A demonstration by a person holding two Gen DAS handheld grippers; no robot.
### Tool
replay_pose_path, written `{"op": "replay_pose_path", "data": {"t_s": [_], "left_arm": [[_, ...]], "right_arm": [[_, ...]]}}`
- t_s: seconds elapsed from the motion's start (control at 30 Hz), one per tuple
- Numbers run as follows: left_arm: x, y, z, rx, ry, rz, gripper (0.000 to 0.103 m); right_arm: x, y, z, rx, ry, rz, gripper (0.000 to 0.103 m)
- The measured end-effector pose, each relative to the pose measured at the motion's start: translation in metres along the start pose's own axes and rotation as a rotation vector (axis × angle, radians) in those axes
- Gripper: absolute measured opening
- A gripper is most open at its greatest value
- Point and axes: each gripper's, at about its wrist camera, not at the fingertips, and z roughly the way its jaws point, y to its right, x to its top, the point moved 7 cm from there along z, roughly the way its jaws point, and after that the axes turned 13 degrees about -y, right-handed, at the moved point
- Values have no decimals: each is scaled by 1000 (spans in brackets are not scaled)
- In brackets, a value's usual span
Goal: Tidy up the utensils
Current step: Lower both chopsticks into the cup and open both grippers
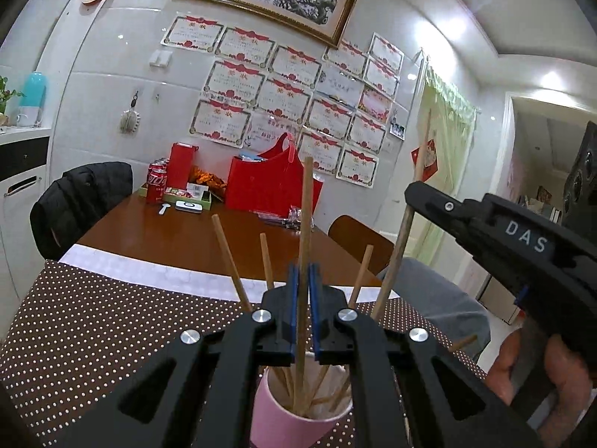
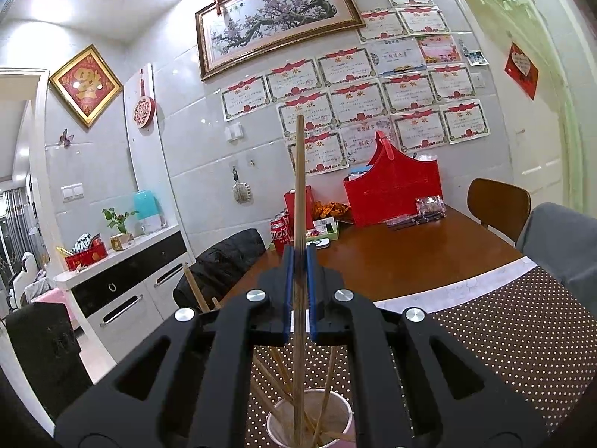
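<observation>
A pink cup [image 1: 294,420] stands on the dotted brown cloth and holds several wooden chopsticks. My left gripper [image 1: 303,272] is just above the cup, shut on one upright chopstick [image 1: 306,201] whose lower end reaches into the cup. My right gripper [image 2: 299,257] is above the same cup [image 2: 309,425], shut on another upright chopstick [image 2: 299,171] that also reaches into the cup. In the left wrist view the right gripper [image 1: 410,190] shows at the right, with its chopstick [image 1: 401,246] slanting down toward the cup.
A wooden table [image 2: 391,257] behind the dotted cloth [image 1: 93,332] carries a red bag [image 2: 391,190], cola cans [image 1: 156,183] and small boxes. A chair with a black jacket [image 1: 74,205] stands at the left, a wooden chair [image 2: 498,201] at the right.
</observation>
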Motion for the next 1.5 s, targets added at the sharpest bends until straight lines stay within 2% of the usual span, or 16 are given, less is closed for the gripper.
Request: {"op": "replay_pose_path", "data": {"t_s": [0.1, 0.13, 0.17, 0.2, 0.33, 0.4, 0.43, 0.5, 0.57, 0.67, 0.9, 1.07, 1.5], "left_arm": [[-3, 1, -3, 4, -14, 18, 10], [-3, 1, -3, 9, -19, 21, 15], [-3, 0, -4, 14, -21, 22, 26], [-4, 0, -6, 21, -22, 23, 31], [-8, -3, -18, 31, -37, 29, 33], [-9, -5, -26, 38, -40, 25, 43], [-8, -7, -31, 49, -37, 20, 44], [-7, -12, -37, 91, -41, 18, 52], [-8, -22, -40, 184, -74, 9, 56], [-9, -39, -42, 290, -114, -13, 56], [-7, -60, -50, 339, -135, -54, 56], [-4, -65, -50, 357, -149, -52, 56], [-12, -60, -53, 343, -166, -55, 56]], "right_arm": [[0, -3, 0, -4, 1, -14, 7], [0, -4, 0, -5, 1, -19, 7], [-1, -4, 1, -8, 1, -25, 7], [-1, -5, 1, -9, 1, -27, 7], [-4, -5, 3, -15, -3, -29, 7], [-5, -5, 4, -17, -7, -29, 7], [-7, -5, 5, -19, -10, -31, 7], [-9, -5, 7, -25, -16, -35, 7], [-14, -5, 8, -30, -28, -35, 7], [-18, -6, 9, -32, -40, -37, 7], [-30, -9, 13, -43, -69, -52, 7], [-39, -10, 15, -51, -94, -58, 7], [-59, -10, 9, -77, -143, -68, 7]]}}
